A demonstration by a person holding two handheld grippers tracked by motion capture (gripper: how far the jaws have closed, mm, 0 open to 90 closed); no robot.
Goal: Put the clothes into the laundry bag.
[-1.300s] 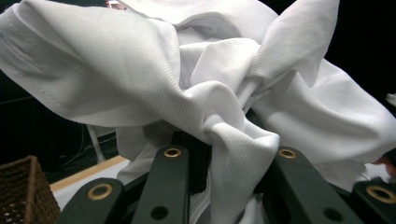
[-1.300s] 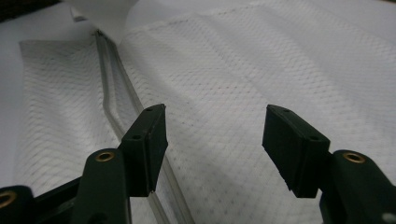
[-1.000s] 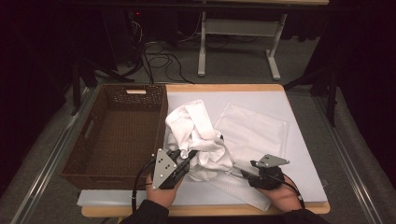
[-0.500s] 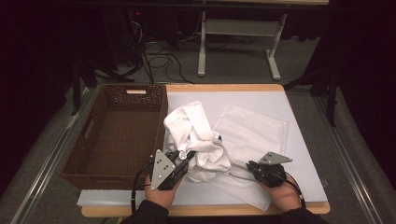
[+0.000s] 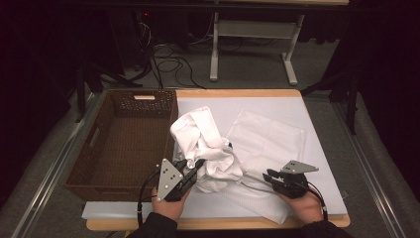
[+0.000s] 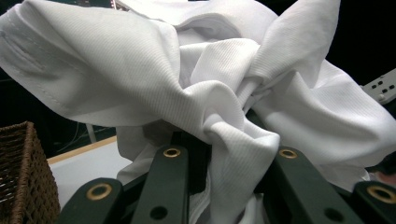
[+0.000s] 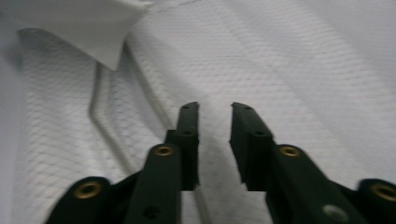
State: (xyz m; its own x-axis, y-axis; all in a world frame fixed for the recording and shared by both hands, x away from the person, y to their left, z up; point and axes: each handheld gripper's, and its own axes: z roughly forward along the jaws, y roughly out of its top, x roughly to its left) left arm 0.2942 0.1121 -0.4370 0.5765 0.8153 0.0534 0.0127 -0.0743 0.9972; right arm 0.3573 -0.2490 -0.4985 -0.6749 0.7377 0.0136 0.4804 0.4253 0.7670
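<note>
High view: left gripper (image 5: 190, 167) clamped on the bunched white cloth (image 5: 210, 153) lifted off the white mat (image 5: 277, 106) beside the wicker basket (image 5: 119, 144), right gripper (image 5: 271, 176) low over the mesh bag (image 5: 270, 141), jaws slightly apart after closing and reopening, nothing between them.

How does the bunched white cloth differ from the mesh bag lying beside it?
The cloth is opaque, crumpled into a raised heap and clamped in the left tongs. The mesh bag is see-through netting, lies flat on the table and is held by nothing; the right tongs hover just above it, jaws slightly apart. Both are white fabric.
</note>
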